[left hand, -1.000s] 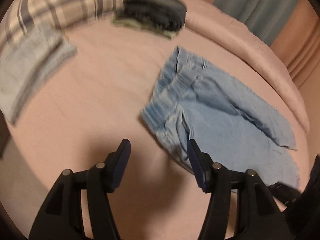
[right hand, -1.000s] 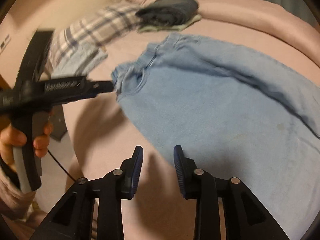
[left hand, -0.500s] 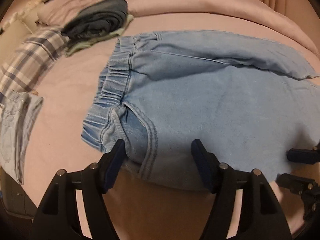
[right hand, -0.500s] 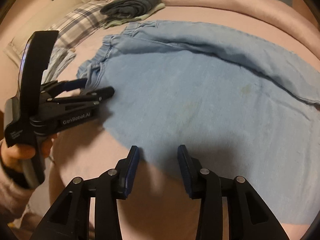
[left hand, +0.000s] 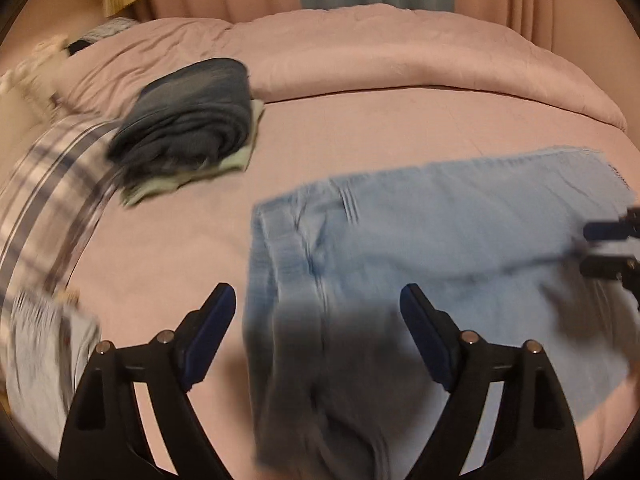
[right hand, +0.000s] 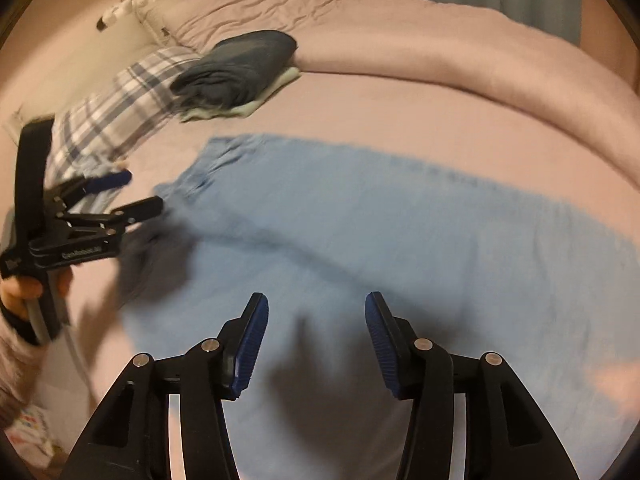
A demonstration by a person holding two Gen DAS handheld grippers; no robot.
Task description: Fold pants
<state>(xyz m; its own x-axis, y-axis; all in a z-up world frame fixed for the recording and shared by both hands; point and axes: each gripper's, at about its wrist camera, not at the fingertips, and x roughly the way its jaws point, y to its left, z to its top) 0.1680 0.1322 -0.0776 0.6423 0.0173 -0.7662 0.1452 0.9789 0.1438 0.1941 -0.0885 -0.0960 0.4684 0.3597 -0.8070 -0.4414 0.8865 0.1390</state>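
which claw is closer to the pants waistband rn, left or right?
Left. The left claw hovers over the waistband end of the light blue pants, jaws opening, nothing gripped. The right claw is further along, over the legs.

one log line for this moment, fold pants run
stage: pants flat on bed | light blue pants: unheld | left gripper: opening, above waistband | right gripper: opening, above pants leg | folded pile: behind

The pants (left hand: 440,248) are soft, matt, pale-blue denim cloth. The bed (left hand: 380,128) wears a smooth, matt pink cover. Each hand-held gripper (left hand: 316,332) is black plastic with a slight sheen, shiny metal rivets and ribbed blue pads (right hand: 252,344). At upper left, folded dark denim (left hand: 188,124) looks coarser.
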